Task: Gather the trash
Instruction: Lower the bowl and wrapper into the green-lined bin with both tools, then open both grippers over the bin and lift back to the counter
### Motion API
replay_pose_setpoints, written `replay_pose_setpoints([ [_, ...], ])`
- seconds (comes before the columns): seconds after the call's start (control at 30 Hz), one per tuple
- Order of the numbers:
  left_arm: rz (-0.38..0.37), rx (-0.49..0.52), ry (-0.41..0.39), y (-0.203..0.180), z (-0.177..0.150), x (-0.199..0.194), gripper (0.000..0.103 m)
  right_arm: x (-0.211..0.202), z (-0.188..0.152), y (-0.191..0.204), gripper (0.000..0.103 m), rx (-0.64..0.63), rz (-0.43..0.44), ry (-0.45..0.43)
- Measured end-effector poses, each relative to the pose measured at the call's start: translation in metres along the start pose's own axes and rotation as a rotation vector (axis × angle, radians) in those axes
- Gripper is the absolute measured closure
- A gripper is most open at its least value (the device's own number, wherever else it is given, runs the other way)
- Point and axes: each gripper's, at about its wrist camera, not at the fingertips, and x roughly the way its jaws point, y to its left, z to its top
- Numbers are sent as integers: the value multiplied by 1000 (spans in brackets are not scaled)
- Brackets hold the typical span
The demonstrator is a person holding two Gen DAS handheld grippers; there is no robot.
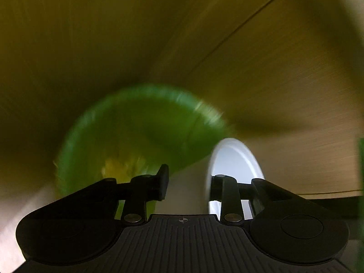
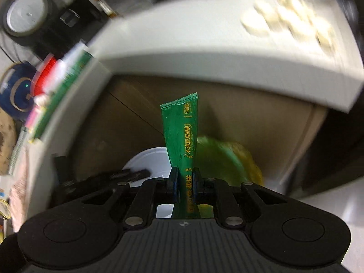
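My right gripper (image 2: 184, 179) is shut on a green sachet wrapper (image 2: 182, 132) with yellow print, which stands upright above an open cardboard box (image 2: 127, 122). In the box lie a white round plate (image 2: 150, 161) and a crumpled green and yellow item (image 2: 223, 157). A dark blurred shape (image 2: 127, 174) over the white plate looks like my other gripper. In the left wrist view my left gripper (image 1: 188, 184) is open inside the box (image 1: 273, 79), with nothing between its pads. The white plate (image 1: 234, 159) is right beside its right finger, and the blurred green item (image 1: 141, 132) lies ahead.
A white tabletop (image 2: 204, 34) overhangs the box and carries several pale round pieces (image 2: 289, 18). At the left are a tape roll (image 2: 25, 14), a blue object (image 2: 13, 91) and red and green packets (image 2: 47, 72). Box walls close in around the left gripper.
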Motion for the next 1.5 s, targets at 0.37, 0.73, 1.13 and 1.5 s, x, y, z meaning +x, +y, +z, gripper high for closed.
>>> replay_pose_setpoints([
  [0.37, 0, -24, -36, 40, 1, 60, 70, 57, -13, -11, 91, -34, -19, 181],
  [0.73, 13, -139, 0, 73, -14, 73, 72, 109, -8, 19, 91, -110, -72, 278],
  [1.13, -141, -201, -132, 83, -59, -118, 72, 201, -25, 27, 82, 100, -58, 527],
  [1.5, -272, -21, -394, 38, -21, -295, 72, 109, 37, 84, 62, 9, -63, 321],
])
